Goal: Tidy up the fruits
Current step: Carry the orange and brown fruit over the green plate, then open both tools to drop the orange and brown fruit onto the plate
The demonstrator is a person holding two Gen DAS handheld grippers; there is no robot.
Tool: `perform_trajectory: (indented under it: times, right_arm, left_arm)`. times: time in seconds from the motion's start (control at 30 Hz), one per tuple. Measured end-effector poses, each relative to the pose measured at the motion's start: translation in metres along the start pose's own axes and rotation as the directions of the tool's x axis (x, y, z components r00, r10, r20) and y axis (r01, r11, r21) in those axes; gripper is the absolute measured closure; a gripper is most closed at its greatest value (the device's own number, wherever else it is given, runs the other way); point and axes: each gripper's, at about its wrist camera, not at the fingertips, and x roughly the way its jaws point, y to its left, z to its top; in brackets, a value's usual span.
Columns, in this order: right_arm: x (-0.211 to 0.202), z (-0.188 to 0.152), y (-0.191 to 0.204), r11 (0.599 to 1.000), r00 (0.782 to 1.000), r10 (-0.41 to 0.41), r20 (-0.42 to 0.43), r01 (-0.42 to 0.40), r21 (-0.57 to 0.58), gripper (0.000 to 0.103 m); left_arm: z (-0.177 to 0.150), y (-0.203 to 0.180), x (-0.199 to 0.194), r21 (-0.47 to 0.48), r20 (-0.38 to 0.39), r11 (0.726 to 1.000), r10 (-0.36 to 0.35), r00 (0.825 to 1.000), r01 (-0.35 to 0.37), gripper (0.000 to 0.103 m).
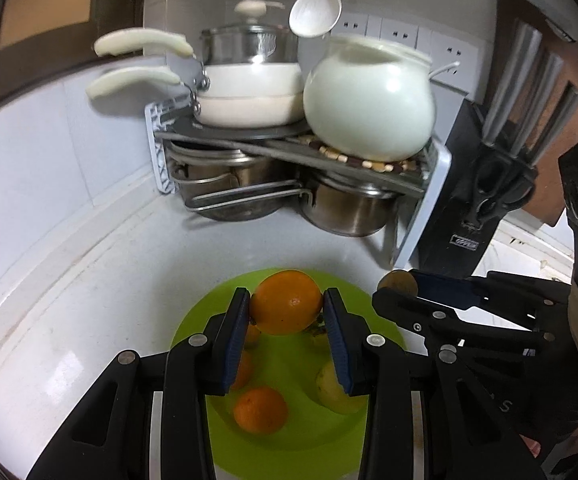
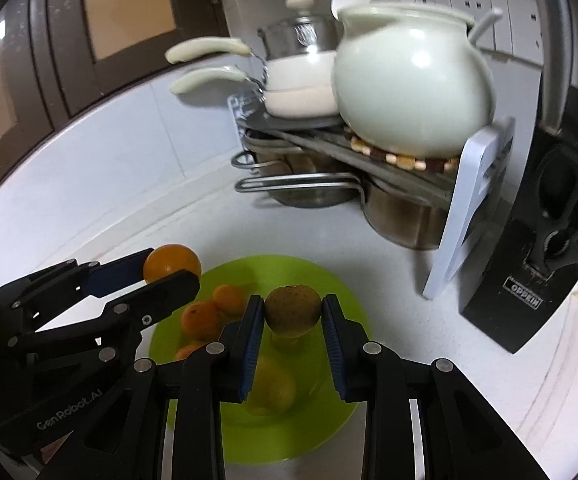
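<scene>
Left cam: my left gripper (image 1: 285, 308) is clamped on an orange (image 1: 286, 302), hanging over the green plate (image 1: 193, 320) where a few fruits already sit, so I'd guess it's about to be dropped in.

Right cam: the right gripper (image 2: 293, 312) is squeezing a brownish-green fruit (image 2: 293, 310) over the same plate, close beside the left one, probably so both land together.

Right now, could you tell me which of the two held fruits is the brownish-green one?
The fruit in the right hand-held gripper; the left hand-held gripper holds a bright orange.
</scene>
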Motion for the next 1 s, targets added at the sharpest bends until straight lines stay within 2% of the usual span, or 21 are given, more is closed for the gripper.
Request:
perform_trajectory:
  times: [0.27,0.5,1.0]
  right_arm:
    - [0.024,-0.004,-0.009,0.999,0.998,-0.020,-0.056,0.021,0.024,0.072]
    - [0.036,-0.006,-0.011,1.000,0.997,-0.017,-0.082,0.019,0.025,0.072]
    - [0.030,-0.007,-0.007,1.000,0.997,0.000,-0.079,0.002,0.024,0.072]
  left_arm:
    - [0.000,0.006,0.032,-0.009,-0.065,1.000,-0.004,0.998,0.003,0.066]
    - [-0.002,0.006,0.043,-0.012,-0.091,1.000,0.001,0.996,-0.002,0.066]
    - [-0.004,0.006,0.020,-0.025,-0.057,0.999,0.033,0.998,-0.035,0.063]
